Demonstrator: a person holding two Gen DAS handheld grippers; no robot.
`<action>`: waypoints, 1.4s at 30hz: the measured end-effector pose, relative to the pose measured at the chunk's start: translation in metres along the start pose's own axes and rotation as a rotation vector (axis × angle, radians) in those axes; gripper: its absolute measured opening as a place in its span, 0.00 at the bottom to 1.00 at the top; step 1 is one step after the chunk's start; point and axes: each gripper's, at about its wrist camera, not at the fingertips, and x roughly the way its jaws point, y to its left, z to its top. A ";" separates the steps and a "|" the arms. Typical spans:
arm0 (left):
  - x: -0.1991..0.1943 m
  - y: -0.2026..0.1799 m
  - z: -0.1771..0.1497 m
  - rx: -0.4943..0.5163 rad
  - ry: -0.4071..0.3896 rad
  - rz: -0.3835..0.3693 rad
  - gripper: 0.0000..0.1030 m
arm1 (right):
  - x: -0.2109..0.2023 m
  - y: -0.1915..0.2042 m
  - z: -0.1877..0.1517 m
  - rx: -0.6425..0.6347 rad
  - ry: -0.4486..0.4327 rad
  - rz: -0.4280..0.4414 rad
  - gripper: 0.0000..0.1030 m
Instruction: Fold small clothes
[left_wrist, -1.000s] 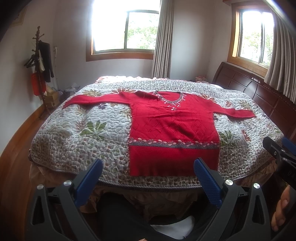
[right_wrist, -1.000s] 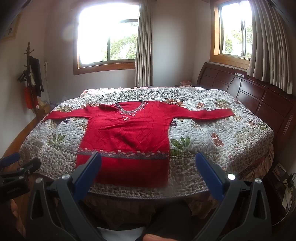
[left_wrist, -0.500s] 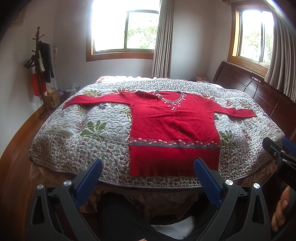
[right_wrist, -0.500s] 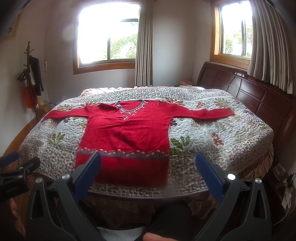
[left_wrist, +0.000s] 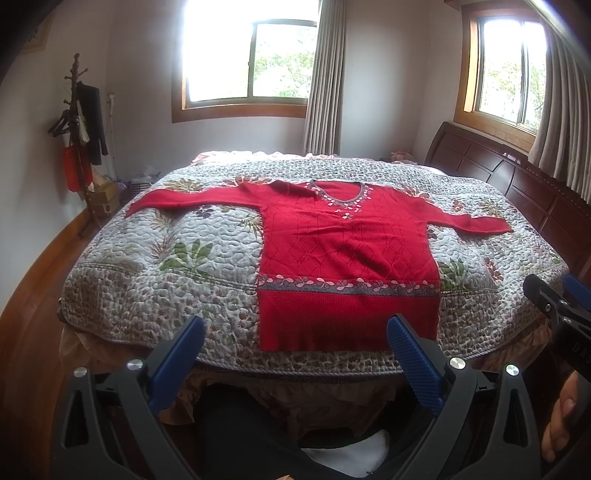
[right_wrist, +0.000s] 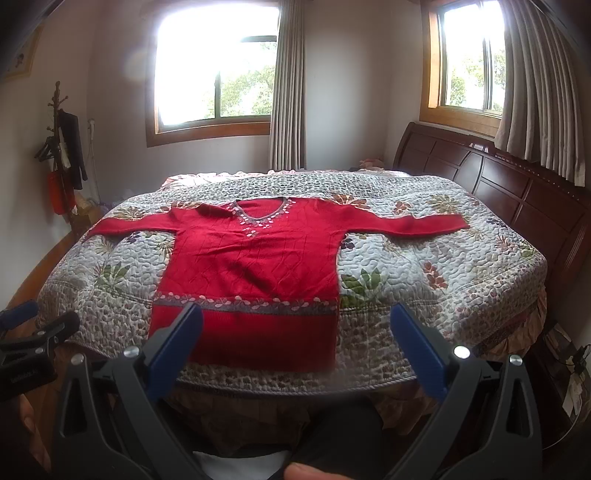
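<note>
sweater (left_wrist: 347, 243) red knit | quilt (left_wrist: 207, 258) stitched cloth | headboard (right_wrist: 517, 195) glossy wood

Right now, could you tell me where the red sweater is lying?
The red sweater lies flat on the quilted bed, sleeves spread, hem toward the near edge, ahead of both open grippers.
</note>
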 end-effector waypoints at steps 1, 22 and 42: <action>0.001 0.000 0.000 0.000 0.000 0.000 0.96 | 0.001 0.000 0.000 0.000 0.002 0.000 0.98; 0.028 0.005 0.008 -0.017 -0.096 -0.155 0.96 | 0.026 -0.017 -0.002 -0.051 -0.154 0.048 0.98; 0.211 -0.022 0.078 -0.108 0.066 -0.345 0.96 | 0.330 -0.400 0.065 0.720 0.187 0.118 0.29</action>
